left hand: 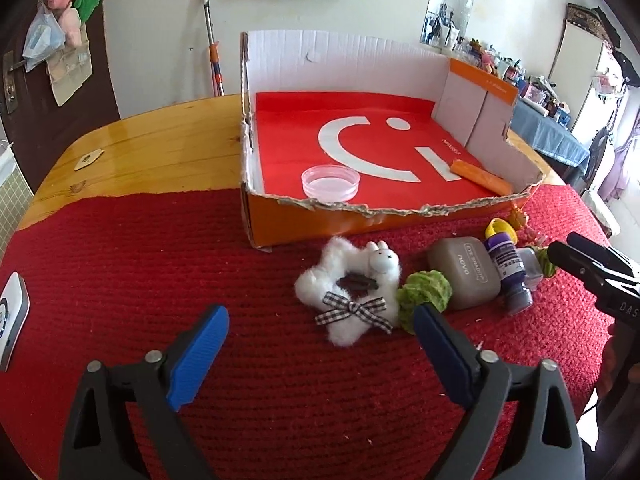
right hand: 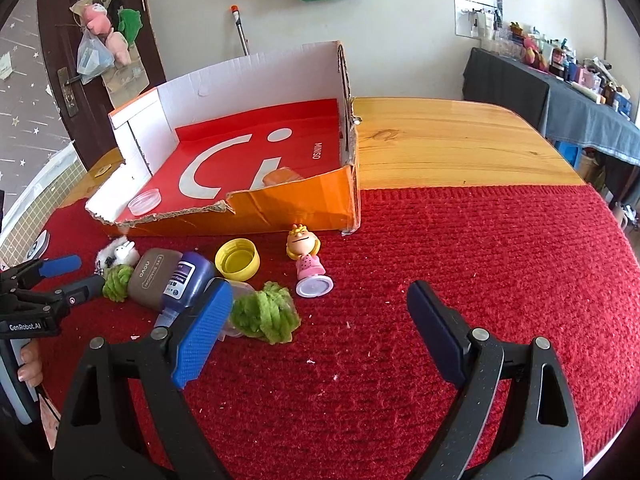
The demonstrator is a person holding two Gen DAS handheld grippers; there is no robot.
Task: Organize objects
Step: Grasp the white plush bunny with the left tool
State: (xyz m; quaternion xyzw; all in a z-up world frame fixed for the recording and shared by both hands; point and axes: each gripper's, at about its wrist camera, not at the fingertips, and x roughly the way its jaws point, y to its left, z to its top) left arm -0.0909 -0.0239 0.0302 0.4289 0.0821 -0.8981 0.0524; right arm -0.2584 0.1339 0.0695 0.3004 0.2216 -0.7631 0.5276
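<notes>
Along the left edge of the red mat [left hand: 140, 264] lies a white device [left hand: 14, 320], only partly in view. The left gripper [left hand: 320, 328] hovers low over the mat with its jaws spread wide and nothing between them. Just ahead of it, between the two blue pads, lies a white fluffy rabbit clip [left hand: 352, 288] with a checked bow. Touching the clip's right side is a green yarn ball [left hand: 424, 296], right beside the tip of the gripper's right-hand finger.

Behind these things, straddling the mat's far edge and the wooden table [left hand: 160, 140], stands an open cardboard box [left hand: 304, 220] with a torn front wall. A clear round lid [left hand: 330, 183] rests inside near its front left corner, and an orange stick-like item [left hand: 480, 174] lies near its front right corner.

Further right along the box front sit a grey eyeshadow case [right hand: 150, 280], a purple bottle [right hand: 188, 280] leaning on it, a yellow cap [right hand: 237, 259], a second green yarn ball [right hand: 268, 312] and a toppled girl figurine [right hand: 306, 264].

The right gripper [right hand: 320, 304] is also released, jaws wide apart and holding nothing. Its left-hand pad overlaps the purple bottle in the right wrist view; the second yarn ball and the figurine lie just ahead, toward the left of its gap. Bare mat stretches to the right edge.
</notes>
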